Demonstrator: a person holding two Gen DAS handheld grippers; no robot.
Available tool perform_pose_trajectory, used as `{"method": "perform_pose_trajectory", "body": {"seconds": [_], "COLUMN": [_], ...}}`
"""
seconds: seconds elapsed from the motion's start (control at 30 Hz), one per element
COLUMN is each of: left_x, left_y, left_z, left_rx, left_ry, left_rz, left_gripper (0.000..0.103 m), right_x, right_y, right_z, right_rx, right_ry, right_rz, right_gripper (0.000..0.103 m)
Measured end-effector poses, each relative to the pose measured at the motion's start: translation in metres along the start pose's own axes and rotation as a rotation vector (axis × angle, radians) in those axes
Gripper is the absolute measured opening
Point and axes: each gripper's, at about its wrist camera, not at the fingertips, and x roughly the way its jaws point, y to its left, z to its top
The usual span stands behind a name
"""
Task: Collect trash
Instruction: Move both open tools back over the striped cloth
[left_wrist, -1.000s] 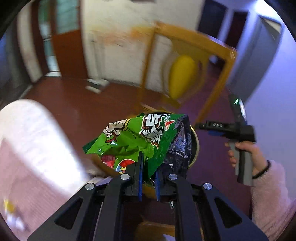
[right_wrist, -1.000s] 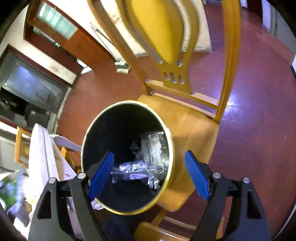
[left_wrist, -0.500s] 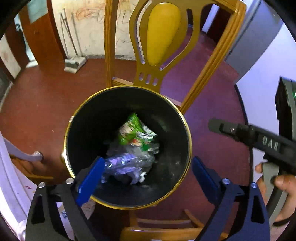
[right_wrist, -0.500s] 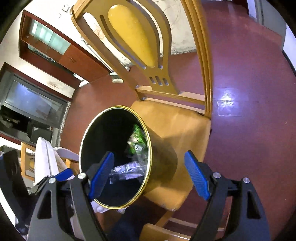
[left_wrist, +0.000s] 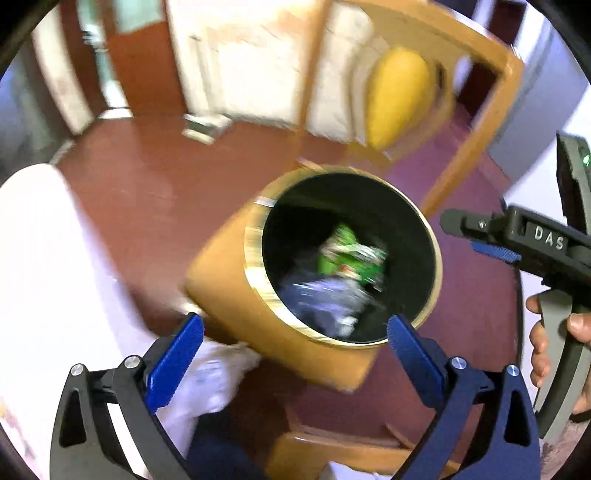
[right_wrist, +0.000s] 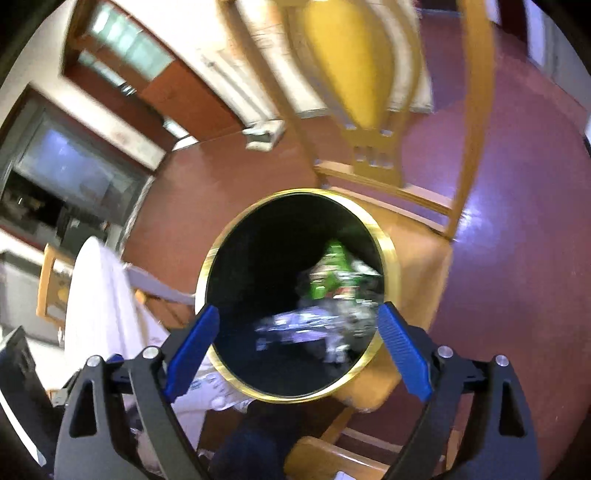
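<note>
green snack bag lies in the black bin on the chair seat, centre-right of frame, ahead of both. left gripper spread, empty; right gripper likewise, more squarely over the bin. 1 s ago left clamped the bag; since dropped, left has swung off.

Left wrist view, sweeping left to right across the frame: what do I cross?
White cloth-covered surface → left gripper's left finger → gold-rimmed bin on the chair seat → green snack wrapper inside it → left gripper's right finger → right gripper held in the person's right hand.
</note>
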Motion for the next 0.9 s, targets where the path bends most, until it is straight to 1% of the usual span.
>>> {"method": "perform_pose_trajectory", "body": {"seconds": [0.07,0.13,0.17,0.23,0.27,0.33,0.37,0.43,0.47,0.5,0.57,0.6,0.63,0.67,0.73,0.8,0.87,0.9], "left_x": [-0.036,-0.073,-0.086,-0.121,-0.143,-0.177,-0.202,-0.232,-0.251,-0.266,-0.296,-0.311,-0.323,-0.333,-0.35,-0.364,-0.377,-0.384], "left_y": [0.033,0.067,0.079,0.111,0.132,0.16,0.176,0.196,0.206,0.213,0.223,0.226,0.227,0.228,0.222,0.22,0.22,0.22], "left_z": [-0.012,-0.029,-0.036,-0.057,-0.074,-0.102,-0.121,-0.152,-0.172,-0.187,-0.218,-0.235,-0.248,-0.259,-0.28,-0.301,-0.32,-0.33], "left_rx": [-0.073,-0.145,-0.172,-0.255,-0.321,-0.416,-0.475,-0.561,-0.614,-0.65,-0.713,-0.744,-0.769,-0.789,-0.823,-0.854,-0.904,-0.93], "left_ry": [-0.085,-0.165,-0.191,-0.255,-0.29,-0.34,-0.368,-0.388,-0.397,-0.402,-0.419,-0.428,-0.436,-0.444,-0.46,-0.459,-0.458,-0.468], "left_rz": [0.047,0.131,0.166,0.249,0.298,0.379,0.456,0.603,0.706,0.78,0.877,0.908,0.932,0.953,0.999,1.044,1.065,1.056], "left_gripper": [0.097,0.097,0.097,0.097,0.097,0.097,0.097,0.097,0.097,0.097,0.097,0.097,0.097,0.097,0.097,0.097,0.097,0.097], "right_x": [-0.001,-0.004,-0.007,-0.012,-0.017,-0.024,-0.028,-0.037,-0.041,-0.047,-0.058,-0.065,-0.07,-0.077,-0.088,-0.1,-0.105,-0.107], "right_y": [0.027,0.069,0.098,0.139,0.171,0.218,0.236,0.284,0.299,0.321,0.35,0.368,0.377,0.39,0.406,0.421,0.429,0.433], "right_z": [-0.004,-0.01,-0.015,-0.025,-0.036,-0.053,-0.06,-0.085,-0.096,-0.112,-0.135,-0.153,-0.162,-0.179,-0.2,-0.226,-0.242,-0.252], "right_rx": [-0.048,-0.13,-0.19,-0.281,-0.355,-0.454,-0.487,-0.58,-0.609,-0.656,-0.719,-0.759,-0.777,-0.807,-0.858,-0.917,-0.958,-0.986], "right_ry": [-0.003,-0.014,-0.022,-0.036,-0.046,-0.051,-0.05,-0.038,-0.038,-0.041,-0.041,-0.039,-0.039,-0.039,-0.043,-0.044,-0.028,-0.018], "right_rz": [0.031,0.076,0.111,0.168,0.209,0.275,0.305,0.399,0.428,0.47,0.528,0.569,0.59,0.623,0.656,0.692,0.717,0.728], "right_gripper": [0.088,0.088,0.088,0.088,0.088,0.088,0.088,0.088,0.088,0.088,0.088,0.088,0.089,0.089,0.09,0.091,0.091,0.091]}}
